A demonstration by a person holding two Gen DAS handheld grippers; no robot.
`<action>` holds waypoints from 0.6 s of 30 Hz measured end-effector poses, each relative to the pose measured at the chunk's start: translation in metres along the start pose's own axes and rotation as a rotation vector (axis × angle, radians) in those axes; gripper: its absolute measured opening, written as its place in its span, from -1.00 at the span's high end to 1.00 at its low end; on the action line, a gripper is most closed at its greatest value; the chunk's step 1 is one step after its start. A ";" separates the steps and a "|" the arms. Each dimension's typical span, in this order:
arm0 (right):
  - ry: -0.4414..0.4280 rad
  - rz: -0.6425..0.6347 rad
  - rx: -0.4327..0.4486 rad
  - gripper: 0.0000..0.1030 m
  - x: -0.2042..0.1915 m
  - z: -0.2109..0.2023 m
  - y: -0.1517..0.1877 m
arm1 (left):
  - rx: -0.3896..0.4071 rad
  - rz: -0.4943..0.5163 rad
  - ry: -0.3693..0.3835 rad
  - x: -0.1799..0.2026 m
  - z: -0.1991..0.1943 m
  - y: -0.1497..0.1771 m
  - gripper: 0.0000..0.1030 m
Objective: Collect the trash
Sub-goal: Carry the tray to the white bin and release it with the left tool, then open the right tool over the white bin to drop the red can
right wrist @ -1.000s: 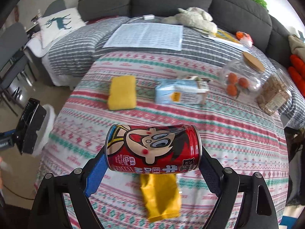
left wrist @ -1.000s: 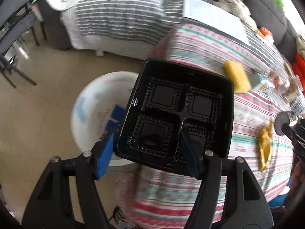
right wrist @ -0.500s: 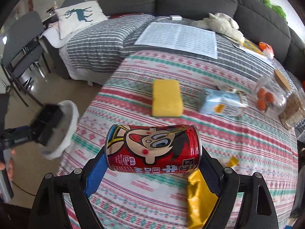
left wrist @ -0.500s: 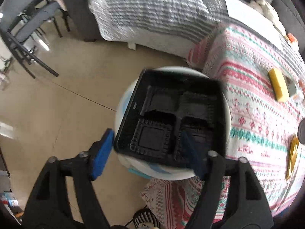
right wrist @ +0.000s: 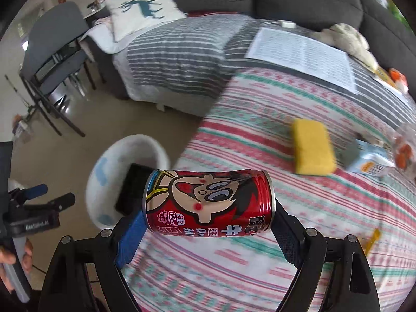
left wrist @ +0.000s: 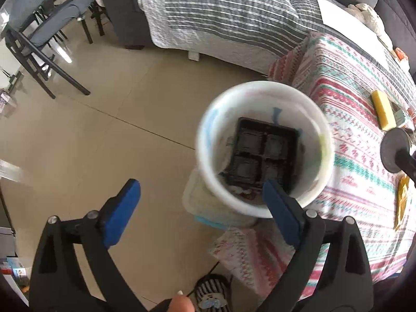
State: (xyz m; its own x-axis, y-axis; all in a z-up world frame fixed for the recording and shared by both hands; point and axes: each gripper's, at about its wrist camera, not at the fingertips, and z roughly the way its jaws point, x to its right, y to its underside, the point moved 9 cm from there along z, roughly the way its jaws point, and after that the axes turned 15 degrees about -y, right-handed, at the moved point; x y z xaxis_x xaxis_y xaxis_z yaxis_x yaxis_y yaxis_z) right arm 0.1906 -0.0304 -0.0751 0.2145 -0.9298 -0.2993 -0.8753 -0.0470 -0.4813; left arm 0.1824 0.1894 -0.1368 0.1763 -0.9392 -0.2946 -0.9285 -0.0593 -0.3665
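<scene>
Dropped now: the black plastic tray (left wrist: 262,153) that sat between the left hand-held gripper (left wrist: 200,202) pads a second ago lies inside the white trash bin (left wrist: 208,119) on the floor. Its jaws have just been opening, wide apart with nothing between them. Right hand-held gripper (right wrist: 208,219) clamps the red drink can (right wrist: 208,204) sideways, closer to the bin than before.

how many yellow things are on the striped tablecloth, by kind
yellow sponge: 1
yellow wrapper: 1
total: 2
</scene>
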 end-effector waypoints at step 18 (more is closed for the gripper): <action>-0.057 -0.078 -0.038 -0.74 -0.074 0.085 -0.010 | 0.010 -0.010 -0.026 -0.050 0.021 0.013 -0.92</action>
State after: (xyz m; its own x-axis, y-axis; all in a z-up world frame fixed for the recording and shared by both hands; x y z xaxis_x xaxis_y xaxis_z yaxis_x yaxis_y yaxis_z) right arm 0.2204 0.0698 -0.1181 0.3062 -0.9006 -0.3085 -0.8706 -0.1337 -0.4736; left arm 0.1684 0.2424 -0.1453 0.1942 -0.9294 -0.3139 -0.9235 -0.0653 -0.3780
